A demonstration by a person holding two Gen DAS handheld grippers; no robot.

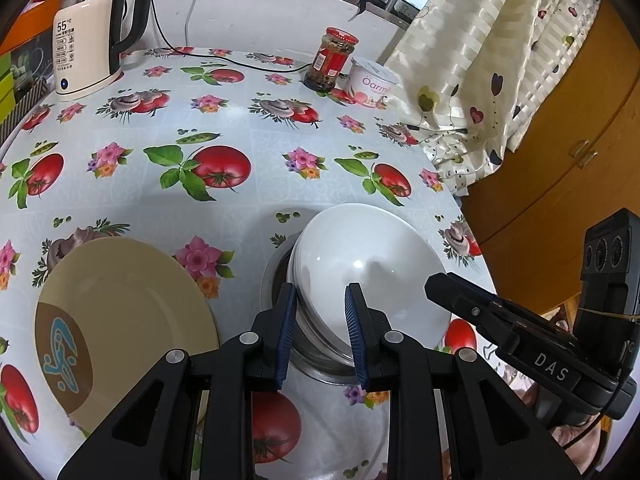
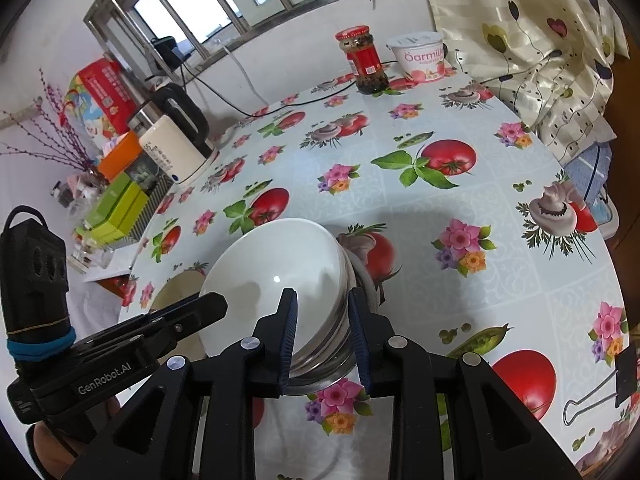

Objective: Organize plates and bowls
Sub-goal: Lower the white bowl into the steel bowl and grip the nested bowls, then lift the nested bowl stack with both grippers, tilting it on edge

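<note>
stack of white bowls [image 1: 360,264] tilted inside a steel bowl [image 1: 316,356], near centre of the surface [image 1: 256,128], directly ahead of both grippers. left gripper [image 1: 321,336] with blue pads apart, straddling the near-left rim of the stack; left pad touching or just beside the rim, contact not certain. right gripper [image 2: 323,340] likewise apart, one pad over the white bowl's inner wall, the other outside the steel wall; clamping not evident. tan plate [image 1: 120,320] with a brown patch and blue motif lying flat, left of the stack, just beside it.

number of white bowls in the stack hard to count; only layered rims visible at the left side. steel bowl's base hidden behind the gripper fingers. plate mostly hidden behind the bowls and left gripper in the right wrist view, cut by the gripper body at its near edge in the left wrist view.

far edge of the surface against the wall, with kettle [image 1: 92,36] far left, red-lidded jar [image 1: 330,60] and yogurt tub [image 1: 370,82] far right. curtain [image 1: 492,60] draped over the right edge. broad patterned stretch between the stack and the far items unoccupied. binder clip [image 2: 600,392] at near right.
</note>
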